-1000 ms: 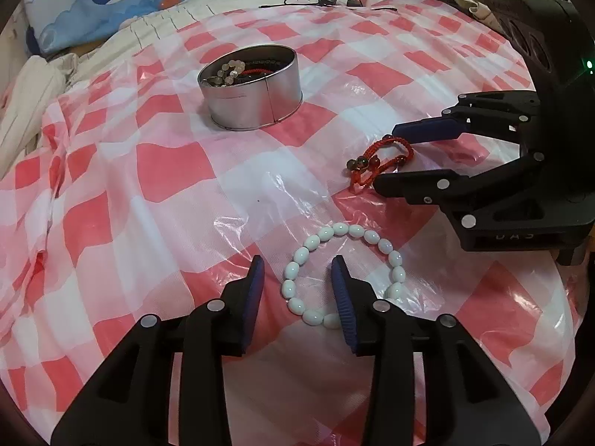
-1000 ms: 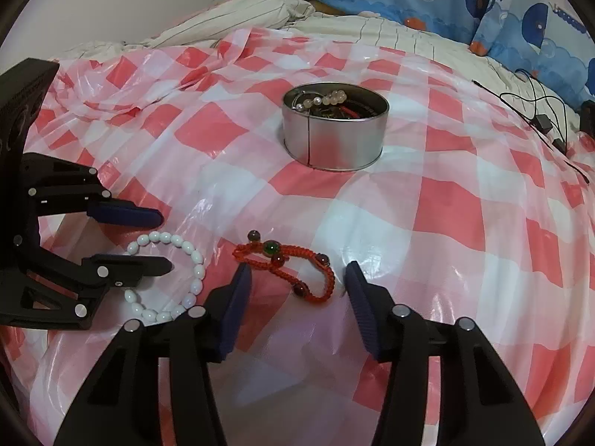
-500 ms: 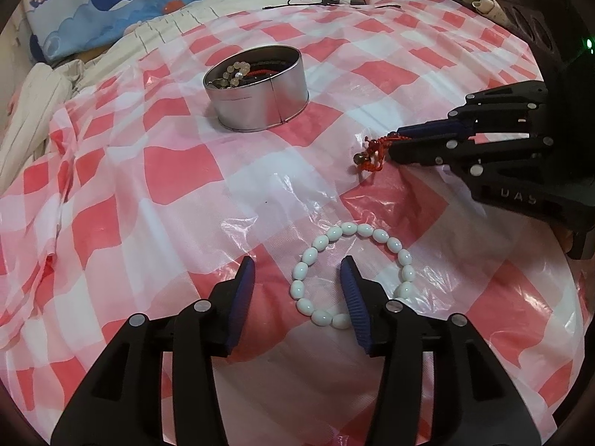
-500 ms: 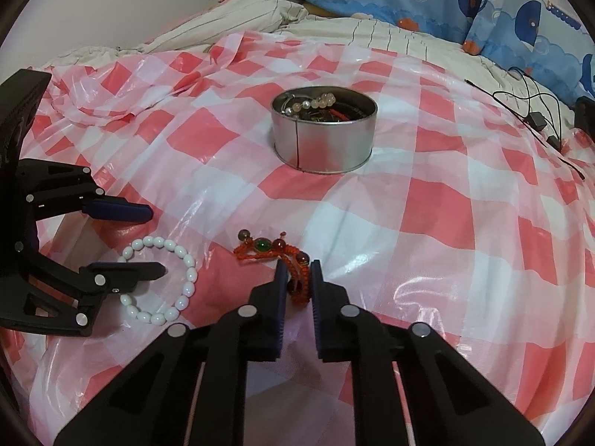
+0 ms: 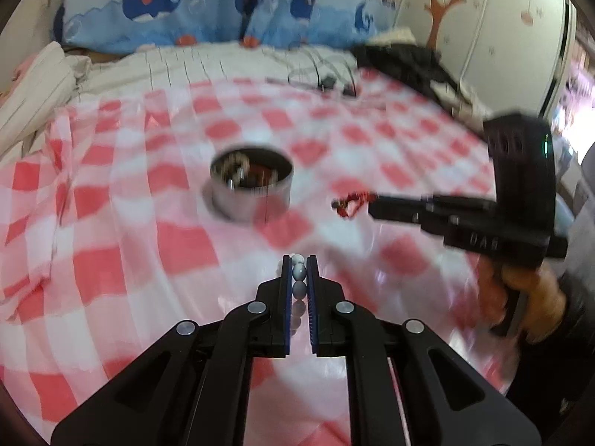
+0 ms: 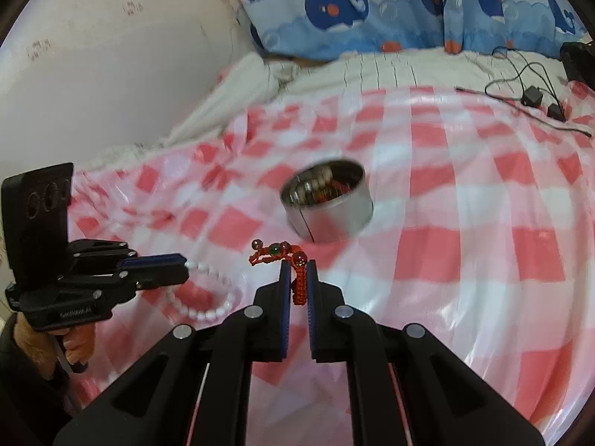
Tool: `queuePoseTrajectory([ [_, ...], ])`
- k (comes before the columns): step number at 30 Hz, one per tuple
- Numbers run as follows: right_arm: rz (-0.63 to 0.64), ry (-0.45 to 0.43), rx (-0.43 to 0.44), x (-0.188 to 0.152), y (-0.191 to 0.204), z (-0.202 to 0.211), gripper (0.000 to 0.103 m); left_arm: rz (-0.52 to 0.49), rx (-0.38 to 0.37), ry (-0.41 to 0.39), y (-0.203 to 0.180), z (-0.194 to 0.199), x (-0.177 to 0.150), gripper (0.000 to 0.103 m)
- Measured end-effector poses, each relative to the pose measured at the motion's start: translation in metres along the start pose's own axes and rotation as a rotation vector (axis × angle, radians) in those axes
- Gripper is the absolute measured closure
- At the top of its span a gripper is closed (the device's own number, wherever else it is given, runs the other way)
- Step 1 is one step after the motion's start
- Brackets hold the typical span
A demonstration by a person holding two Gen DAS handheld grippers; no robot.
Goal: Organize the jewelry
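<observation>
My left gripper (image 5: 298, 260) is shut on the white bead bracelet (image 5: 298, 271), lifted off the checked cloth; its beads (image 6: 208, 306) hang in a loop from the left gripper (image 6: 184, 265) in the right wrist view. My right gripper (image 6: 297, 264) is shut on the red cord bracelet (image 6: 277, 252), which has dark and green beads and is raised above the cloth. In the left wrist view that red bracelet (image 5: 349, 200) dangles from the right gripper (image 5: 372, 204). A round metal tin (image 5: 251, 189) (image 6: 327, 200) holding other jewelry stands ahead of both grippers.
A red-and-white checked plastic cloth (image 5: 130, 260) covers the bed. Whale-print pillows (image 6: 390, 7) lie at the head. Black cables and adapters (image 6: 531, 96) rest at the far right. Dark clothing (image 5: 409, 63) is piled by the wall. A hand (image 5: 520, 297) holds the right gripper's handle.
Both grippers closed, the left on the white bead bracelet and the right on the red cord bracelet, and both rose from the cloth carrying them. The views tilted up toward the pillows.
</observation>
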State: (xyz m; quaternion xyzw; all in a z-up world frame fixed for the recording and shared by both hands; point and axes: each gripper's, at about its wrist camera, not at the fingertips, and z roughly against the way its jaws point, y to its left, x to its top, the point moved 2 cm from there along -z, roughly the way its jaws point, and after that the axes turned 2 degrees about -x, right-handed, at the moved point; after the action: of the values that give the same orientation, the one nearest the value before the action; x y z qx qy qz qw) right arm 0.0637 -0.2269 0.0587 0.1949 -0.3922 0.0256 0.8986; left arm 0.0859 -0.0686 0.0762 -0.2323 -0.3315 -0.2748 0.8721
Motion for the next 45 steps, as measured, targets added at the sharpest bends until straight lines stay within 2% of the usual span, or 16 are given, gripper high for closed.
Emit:
queuePoseTrajectory([
  [5, 0.009, -0.065, -0.027, 0.032, 0.000, 0.004, 0.094, 0.043, 0.001, -0.100, 0.007, 0.001, 0.050, 0.097],
  [10, 0.035, -0.082, -0.059, 0.061, -0.006, -0.013, 0.094, 0.112, -0.004, -0.142, 0.023, -0.030, 0.092, 0.096],
  [13, 0.052, -0.068, -0.094, 0.074, -0.009, -0.037, 0.094, 0.222, -0.019, -0.087, 0.051, -0.074, 0.099, 0.095],
  [14, 0.059, -0.060, -0.105, 0.076, -0.009, -0.045, 0.094, 0.256, -0.016, -0.056, 0.061, -0.087, 0.097, 0.087],
  [15, 0.071, -0.048, -0.122, 0.078, -0.009, -0.055, 0.094, 0.308, -0.010, -0.002, 0.075, -0.106, 0.094, 0.071],
  [18, 0.118, 0.017, -0.173, 0.076, -0.006, -0.090, 0.094, 0.409, 0.008, 0.045, 0.098, -0.121, 0.081, 0.064],
  [20, 0.160, 0.088, -0.225, 0.069, -0.005, -0.112, 0.088, 0.378, 0.025, 0.009, 0.097, -0.107, 0.077, 0.056],
  [21, 0.174, 0.109, -0.242, 0.064, -0.005, -0.118, 0.080, 0.368, 0.041, -0.002, 0.097, -0.101, 0.074, 0.051],
  [22, 0.181, 0.099, -0.246, 0.061, -0.004, -0.116, 0.078, 0.361, 0.048, -0.008, 0.096, -0.094, 0.072, 0.051],
  [25, 0.175, 0.037, -0.259, 0.056, 0.000, -0.090, 0.065, 0.344, 0.069, -0.020, 0.094, -0.072, 0.060, 0.048],
  [28, 0.141, 0.003, -0.238, 0.042, 0.001, -0.057, 0.063, 0.327, 0.124, -0.041, 0.081, -0.043, 0.034, 0.042],
  [31, 0.092, 0.017, -0.230, 0.011, 0.002, -0.028, 0.048, 0.264, 0.228, -0.058, 0.053, -0.019, -0.001, 0.028],
  [34, 0.049, 0.048, -0.231, -0.020, 0.008, -0.007, 0.040, 0.211, 0.322, -0.050, 0.023, -0.006, -0.035, 0.015],
  [36, 0.008, 0.059, -0.237, -0.043, 0.014, 0.008, 0.034, 0.184, 0.344, -0.033, 0.004, -0.003, -0.052, 0.009],
  [39, -0.037, 0.068, -0.269, -0.067, 0.021, 0.021, 0.029, 0.141, 0.368, -0.005, -0.019, -0.003, -0.071, 0.008],
  [45, -0.058, 0.090, -0.389, -0.101, 0.017, 0.022, 0.028, 0.120, 0.447, 0.021, -0.027, -0.014, -0.098, 0.008],
])
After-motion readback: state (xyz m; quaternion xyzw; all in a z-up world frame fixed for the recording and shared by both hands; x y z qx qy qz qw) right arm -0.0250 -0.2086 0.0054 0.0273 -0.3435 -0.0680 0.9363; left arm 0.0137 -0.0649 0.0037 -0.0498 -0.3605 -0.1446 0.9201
